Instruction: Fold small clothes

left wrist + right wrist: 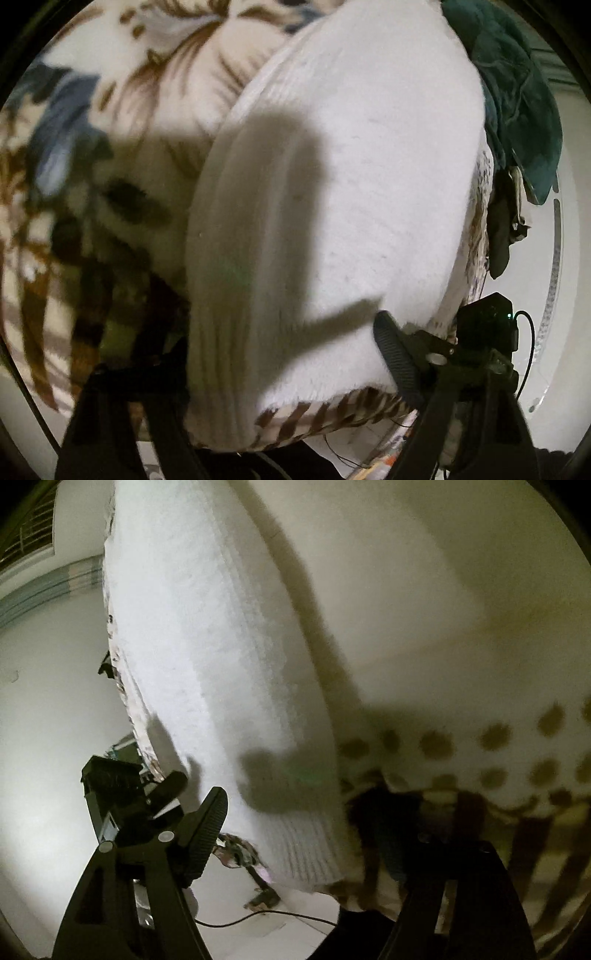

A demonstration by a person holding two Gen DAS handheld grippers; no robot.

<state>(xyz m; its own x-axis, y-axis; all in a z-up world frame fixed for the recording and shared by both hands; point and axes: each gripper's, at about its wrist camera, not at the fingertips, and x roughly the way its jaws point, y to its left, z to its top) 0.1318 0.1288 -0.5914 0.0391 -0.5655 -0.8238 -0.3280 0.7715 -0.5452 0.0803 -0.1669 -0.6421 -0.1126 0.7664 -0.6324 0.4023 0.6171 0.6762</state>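
A white fleecy garment (332,184) with ribbed hems lies on a patterned blanket (122,122) and fills the left wrist view. My left gripper (280,354) is open, its jaws wide on either side of the garment's near ribbed end; the right finger (399,362) shows, the left is dark and blurred. In the right wrist view the same garment (207,657) runs up the middle. My right gripper (306,830) is open over its ribbed hem (306,845), left finger (207,834) beyond the bed edge, right finger in shadow.
A dark green cloth (517,92) and other dark clothes (502,229) lie at the blanket's far right. The other gripper shows in each view (487,325) (122,786). A spotted part of the blanket (480,746) is on the right. White floor (55,701) with a cable lies below the bed edge.
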